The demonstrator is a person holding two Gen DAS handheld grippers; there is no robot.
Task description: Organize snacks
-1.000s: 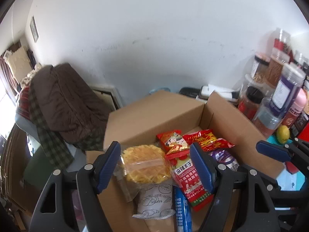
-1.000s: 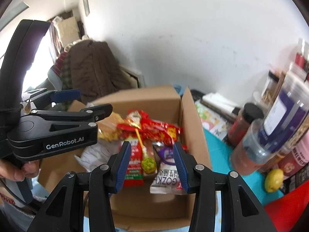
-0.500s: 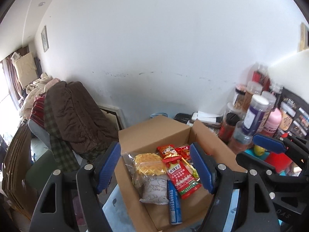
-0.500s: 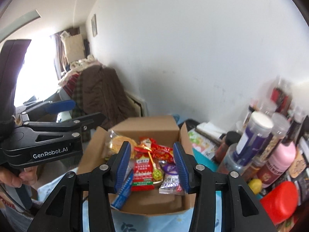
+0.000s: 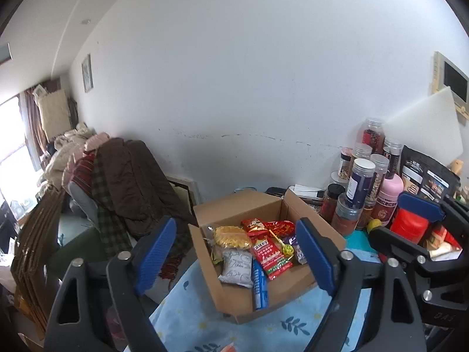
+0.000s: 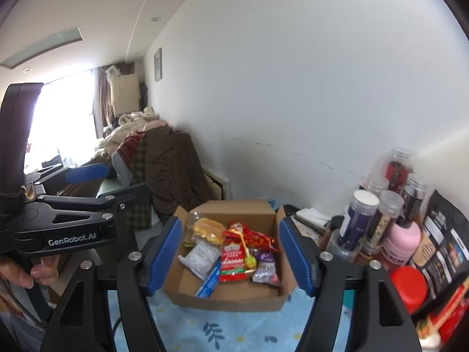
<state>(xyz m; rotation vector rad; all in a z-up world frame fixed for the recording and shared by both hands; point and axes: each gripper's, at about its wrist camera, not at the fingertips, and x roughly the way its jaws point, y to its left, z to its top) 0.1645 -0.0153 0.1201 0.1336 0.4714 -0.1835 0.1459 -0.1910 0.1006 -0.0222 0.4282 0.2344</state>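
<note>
Your table (image 5: pixel 187 316), under a pale blue leaf-print cloth, carries the open cardboard box (image 5: pixel 293 205) near its left edge. Your left hand-held gripper (image 5: pixel 237 255) and right hand-held gripper (image 6: pixel 230 256) both hang above and short of the box, fingers spread wide, gripping nothing. Jars (image 6: pixel 359 220) crowd the table to the box's right. Inside the box lie the snacks: a yellow noodle pack (image 5: pixel 231 237), a white pouch (image 5: pixel 237 267), a red packet (image 5: pixel 271 253), a blue tube (image 5: pixel 259 284).
</note>
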